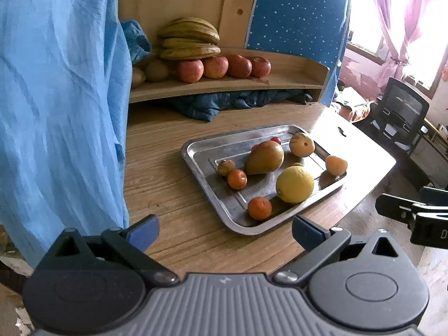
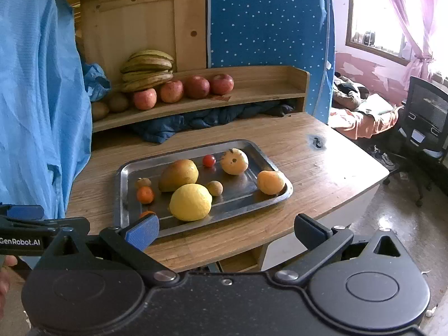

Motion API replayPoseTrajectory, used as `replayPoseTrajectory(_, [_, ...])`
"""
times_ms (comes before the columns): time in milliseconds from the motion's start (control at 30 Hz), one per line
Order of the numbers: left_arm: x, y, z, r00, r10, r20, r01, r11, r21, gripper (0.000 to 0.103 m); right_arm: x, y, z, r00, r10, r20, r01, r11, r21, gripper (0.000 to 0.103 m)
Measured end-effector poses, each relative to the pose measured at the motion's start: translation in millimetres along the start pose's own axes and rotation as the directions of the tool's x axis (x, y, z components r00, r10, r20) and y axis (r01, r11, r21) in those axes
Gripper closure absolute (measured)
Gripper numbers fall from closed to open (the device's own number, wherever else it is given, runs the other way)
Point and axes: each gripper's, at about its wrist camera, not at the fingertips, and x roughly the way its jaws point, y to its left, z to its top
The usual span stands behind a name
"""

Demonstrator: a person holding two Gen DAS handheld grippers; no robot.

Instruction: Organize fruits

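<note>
Left wrist view: the left gripper (image 1: pixel 225 231) hangs released, jaws spread wide with nothing between them, just above the near edge of the wooden tabletop (image 1: pixel 173 196). Straight ahead of it and a touch to the right sits the metal tray (image 1: pixel 201 147), and there's the fruit: a lemon (image 1: pixel 294 184) nearest on the right, a small orange (image 1: pixel 259 208) closest of all, another small orange (image 1: pixel 237 179) beyond it, a mango (image 1: pixel 264 157) in the middle, a spotted yellow fruit (image 1: pixel 301 144) farther back. Over on the right wrist view, the right gripper (image 2: pixel 226 229) is equally released and empty, the tray (image 2: pixel 277 173) ahead and slightly left of it, the lemon (image 2: pixel 190 202) right in front, a cherry tomato (image 2: pixel 209 160) behind. Beyond the tray, a wooden shelf (image 2: pixel 252 95) carries a row of red apples (image 2: pixel 197 86) with a bunch of bananas (image 2: pixel 147 70) stacked above them. Blue cloth (image 1: pixel 56 112) hangs close on the left gripper's left side. Far off to the right, a black office chair (image 2: pixel 428 123) and pink curtains (image 2: pixel 406 14) by a bright window.
</note>
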Motion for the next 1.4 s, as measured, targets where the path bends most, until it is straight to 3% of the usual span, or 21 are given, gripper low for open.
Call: replayPoseTrajectory(1400, [2.7,-16.2,-2.3,0.999,0.033,-0.011,-0.033,0.999,0.007,0.000,5.5,-11.7,-5.7,0.999,0.042,-0.017,-0.042,0.999,0.010,0.001])
